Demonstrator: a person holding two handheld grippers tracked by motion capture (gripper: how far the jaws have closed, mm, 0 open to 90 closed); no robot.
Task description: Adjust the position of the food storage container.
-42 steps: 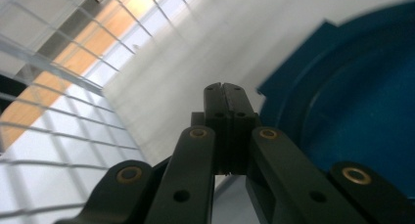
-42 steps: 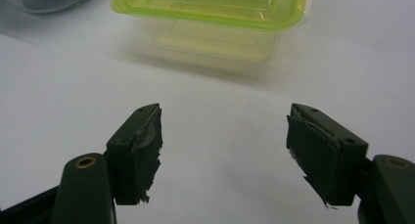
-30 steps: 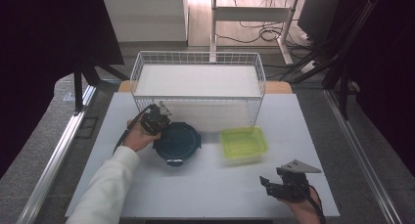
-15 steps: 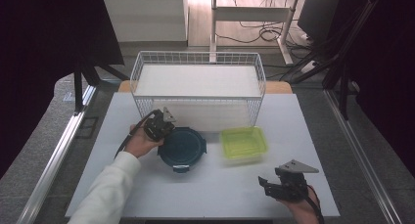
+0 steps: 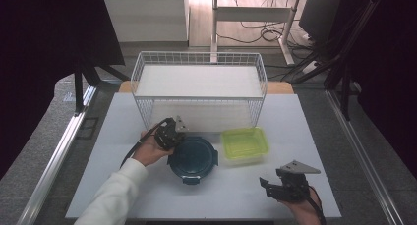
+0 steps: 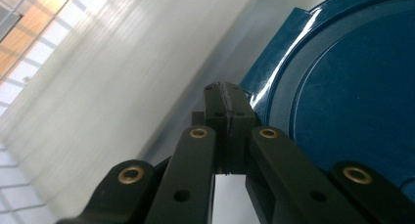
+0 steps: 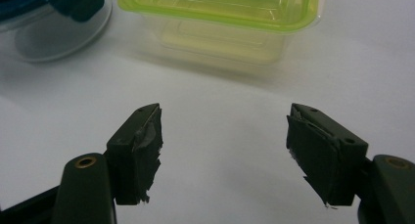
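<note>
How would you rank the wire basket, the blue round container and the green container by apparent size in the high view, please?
1. wire basket, clearly largest.
2. blue round container and green container look about alike, so I would not rank them.

Glossy blue plastic lid, translucent green plastic container, white wire basket, matt white table
</note>
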